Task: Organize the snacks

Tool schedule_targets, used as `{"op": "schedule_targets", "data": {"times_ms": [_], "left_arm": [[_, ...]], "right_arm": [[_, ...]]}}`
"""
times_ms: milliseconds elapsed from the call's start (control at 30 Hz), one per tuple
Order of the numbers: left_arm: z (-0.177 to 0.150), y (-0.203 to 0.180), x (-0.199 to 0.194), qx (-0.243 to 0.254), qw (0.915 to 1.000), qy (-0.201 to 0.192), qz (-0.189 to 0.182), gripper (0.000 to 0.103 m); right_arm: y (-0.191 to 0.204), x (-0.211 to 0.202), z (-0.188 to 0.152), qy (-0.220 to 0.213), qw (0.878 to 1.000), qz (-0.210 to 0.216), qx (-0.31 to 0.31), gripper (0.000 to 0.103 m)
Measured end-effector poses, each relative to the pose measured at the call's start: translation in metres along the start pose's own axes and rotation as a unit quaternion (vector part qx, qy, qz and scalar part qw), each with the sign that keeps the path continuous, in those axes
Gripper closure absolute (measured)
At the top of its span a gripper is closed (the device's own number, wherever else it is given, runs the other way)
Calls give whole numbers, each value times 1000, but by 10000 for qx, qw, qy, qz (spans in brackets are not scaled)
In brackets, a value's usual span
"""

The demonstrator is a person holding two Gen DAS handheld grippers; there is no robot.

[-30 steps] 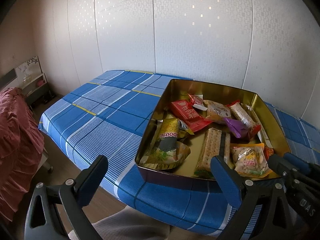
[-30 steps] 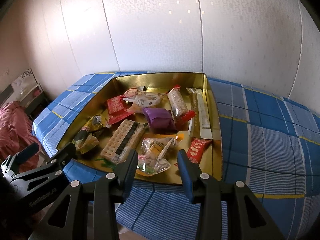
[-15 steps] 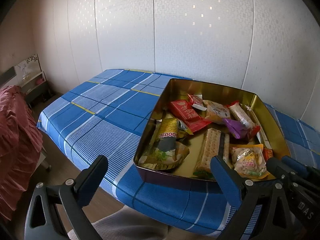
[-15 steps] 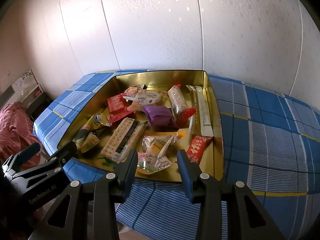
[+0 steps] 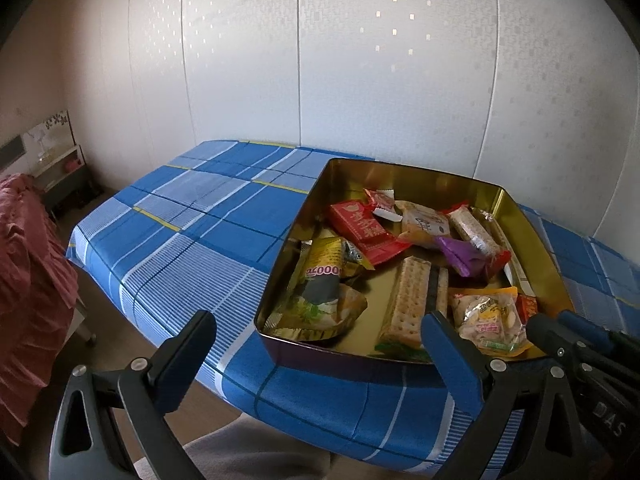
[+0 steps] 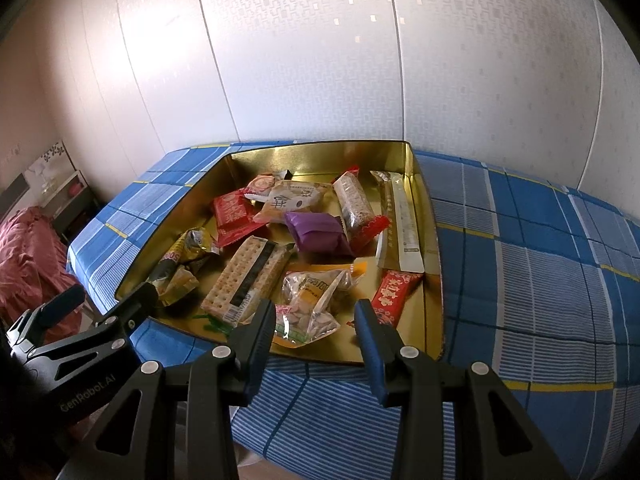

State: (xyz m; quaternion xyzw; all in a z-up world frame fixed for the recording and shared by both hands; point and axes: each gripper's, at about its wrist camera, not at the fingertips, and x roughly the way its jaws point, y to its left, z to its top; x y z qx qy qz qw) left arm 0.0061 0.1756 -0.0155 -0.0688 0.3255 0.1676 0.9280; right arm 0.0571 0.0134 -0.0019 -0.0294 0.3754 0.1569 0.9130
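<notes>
A gold tin tray [image 5: 404, 174] [image 6: 434, 248] sits on the blue plaid table and holds several wrapped snacks: a cracker pack [image 5: 408, 300] [image 6: 244, 276], a purple packet [image 6: 318, 232], a red packet [image 5: 362, 226] [image 6: 232, 214], a clear nut bag [image 6: 310, 308] and a long white stick [image 6: 402, 228]. My left gripper [image 5: 320, 344] is open and empty, in front of the tray's near left corner. My right gripper [image 6: 316, 324] is open and empty, over the tray's near edge by the nut bag. The left gripper also shows in the right wrist view [image 6: 92, 304].
The blue plaid tablecloth [image 5: 192, 220] [image 6: 540, 264] spreads on both sides of the tray. A white panelled wall stands behind. A red cloth [image 5: 28, 264] and a small shelf [image 5: 56, 160] are at the far left, off the table.
Both grippers have drawn back and risen slightly, so the tray sits a little lower and farther in each view. The snacks have not moved.
</notes>
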Motion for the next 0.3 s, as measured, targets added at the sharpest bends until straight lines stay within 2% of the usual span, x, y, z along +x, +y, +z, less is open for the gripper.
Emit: {"op": "schedule_targets", "data": {"times_ms": [300], "left_arm": [[0, 3, 3, -106, 9999, 53, 66, 0]], "right_arm": [[-4, -1, 1, -42, 10000, 7, 88, 62]]}}
